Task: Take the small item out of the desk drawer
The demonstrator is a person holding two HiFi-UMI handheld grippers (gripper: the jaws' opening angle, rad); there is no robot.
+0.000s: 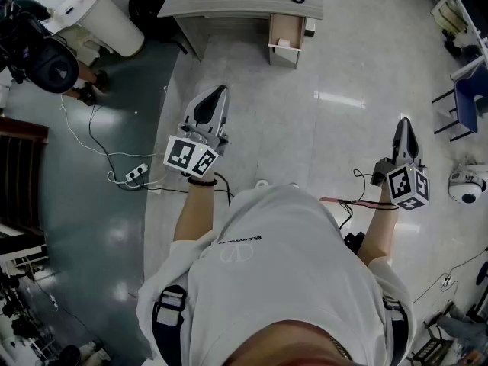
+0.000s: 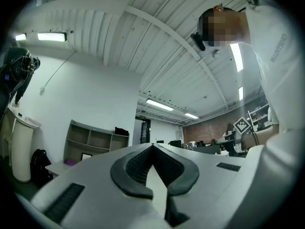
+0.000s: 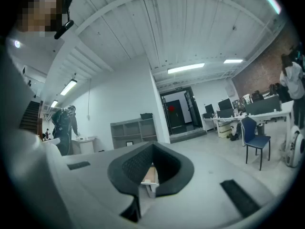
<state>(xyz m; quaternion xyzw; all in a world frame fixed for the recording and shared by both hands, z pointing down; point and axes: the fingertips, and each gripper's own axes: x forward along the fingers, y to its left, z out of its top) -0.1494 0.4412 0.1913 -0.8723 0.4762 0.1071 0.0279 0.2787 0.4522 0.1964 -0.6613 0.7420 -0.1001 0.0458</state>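
A grey desk stands at the far end of the floor, well ahead of me. Under its right side an open wooden drawer sticks out; what lies inside is too small to tell. My left gripper is held up at waist height, shut, with nothing between its jaws; in the left gripper view the left gripper has its tips touching. My right gripper points level toward the desk, shut and empty. The right gripper frames the drawer through the gap below its tips.
A white bin and a black bag stand left of the desk. A power strip with cables lies on the floor at my left. A blue chair and a white round device are at the right. Another person stands far left.
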